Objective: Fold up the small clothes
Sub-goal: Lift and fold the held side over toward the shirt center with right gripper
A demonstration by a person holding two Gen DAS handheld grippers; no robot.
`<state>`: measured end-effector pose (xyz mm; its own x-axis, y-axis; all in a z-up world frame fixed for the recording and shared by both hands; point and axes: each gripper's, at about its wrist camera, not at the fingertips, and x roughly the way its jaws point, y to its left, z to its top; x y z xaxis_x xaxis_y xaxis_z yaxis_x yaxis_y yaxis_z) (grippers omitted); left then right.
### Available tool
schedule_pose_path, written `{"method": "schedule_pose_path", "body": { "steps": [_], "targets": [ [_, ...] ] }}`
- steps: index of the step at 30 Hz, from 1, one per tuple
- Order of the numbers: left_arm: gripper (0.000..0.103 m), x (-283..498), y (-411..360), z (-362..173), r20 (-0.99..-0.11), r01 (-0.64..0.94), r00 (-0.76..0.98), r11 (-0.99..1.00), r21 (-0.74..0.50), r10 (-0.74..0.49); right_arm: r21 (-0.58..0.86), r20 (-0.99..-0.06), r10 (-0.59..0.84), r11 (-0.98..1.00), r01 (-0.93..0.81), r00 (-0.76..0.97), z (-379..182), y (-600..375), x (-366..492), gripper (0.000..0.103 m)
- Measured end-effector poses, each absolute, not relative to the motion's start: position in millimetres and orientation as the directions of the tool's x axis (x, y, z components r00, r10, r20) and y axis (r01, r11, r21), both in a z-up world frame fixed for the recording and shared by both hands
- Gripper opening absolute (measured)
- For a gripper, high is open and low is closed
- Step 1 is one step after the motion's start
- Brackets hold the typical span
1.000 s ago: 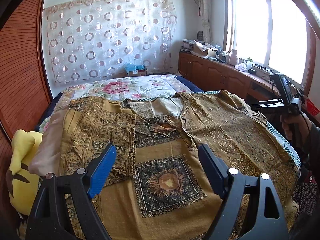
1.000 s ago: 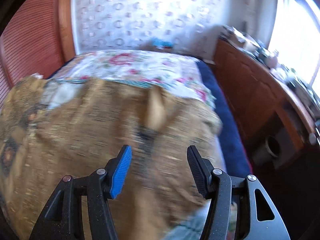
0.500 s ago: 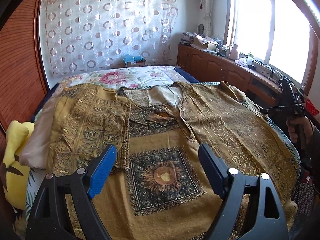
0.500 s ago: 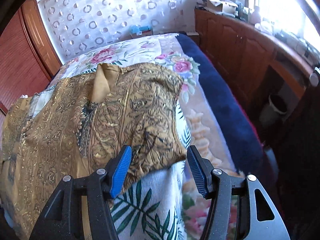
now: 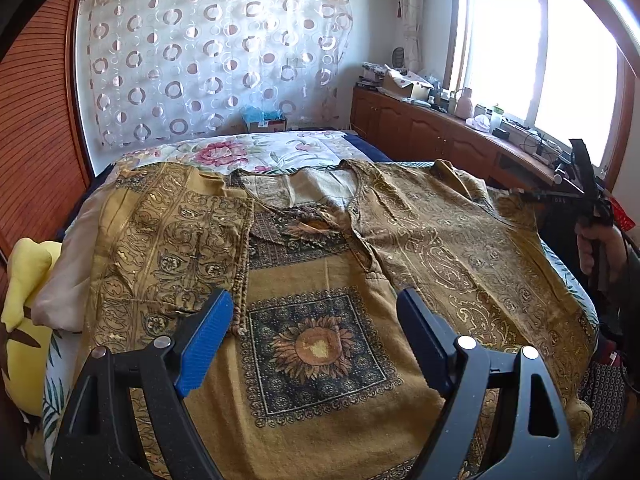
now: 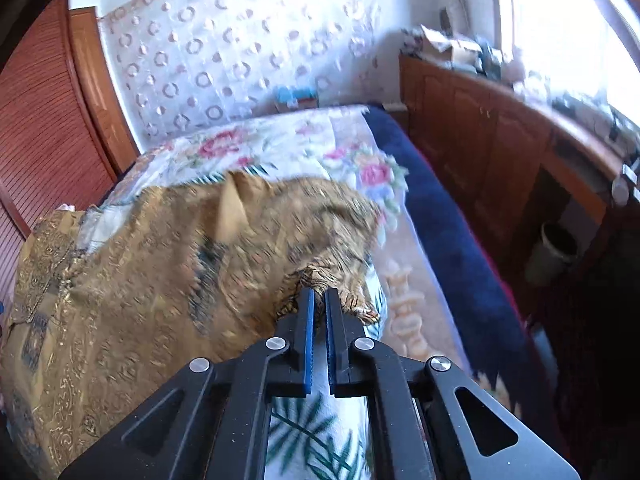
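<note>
A: Since the earlier frame, right gripper point(image 6: 319, 300) has just closed, pinching the gold garment point(image 6: 160, 264) at its sleeve edge, bed's point(image 6: 424, 216) right side.

B: Left view only: left gripper point(image 5: 316, 316) gapes wide, empty, above garment's sunflower panel.

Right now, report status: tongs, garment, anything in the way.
Right tongs just closed, shut on sleeve edge of the gold patterned top. Left tongs open, empty, above its sunflower panel. Left sleeve already folded in. Nothing in the way.
</note>
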<state>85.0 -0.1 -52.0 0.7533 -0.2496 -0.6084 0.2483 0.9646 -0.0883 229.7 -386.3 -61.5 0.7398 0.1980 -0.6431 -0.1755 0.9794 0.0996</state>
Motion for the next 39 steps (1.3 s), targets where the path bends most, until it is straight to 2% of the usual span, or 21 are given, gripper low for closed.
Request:
{"method": "schedule_pose_path", "body": {
  "steps": [6,9,17,24,29,31,39],
  "targets": [
    [0.085,82,-3,-52,-0.607,0.252,0.754,0.964,-0.084,-0.25,0.039,-0.583,0.271,0.951,-0.306,0.766,-38,-339,206,0.004],
    [0.085,81,-3,-51,-0.6,0.253,0.758,0.963,-0.094,-0.257,0.019,-0.581,0.327,0.921,-0.389,0.745,-38,-314,188,0.004],
    [0.085,76,-8,-50,-0.594,0.269,0.756,0.958,-0.097,-0.273,0.039,-0.67,0.369,0.884,-0.466,0.644,-84,-287,156,0.004],
    [0.085,76,-12,-49,-0.596,0.273,0.754,0.957,-0.097,-0.276,0.051,-0.703,0.361,0.885,-0.462,0.613,-94,-297,148,0.004],
    [0.085,75,-12,-50,-0.595,0.272,0.755,0.957,-0.1,-0.277,0.063,-0.68,0.383,0.88,-0.47,0.626,-80,-294,147,0.018],
    [0.085,75,-12,-50,-0.595,0.274,0.754,0.957,-0.098,-0.277,0.053,-0.656,0.386,0.881,-0.47,0.649,-73,-295,145,0.034],
    [0.085,75,-14,-52,-0.598,0.273,0.75,0.956,-0.107,-0.281,0.059,-0.679,0.317,0.922,-0.382,0.662,-74,-309,180,0.036]
  ]
}}
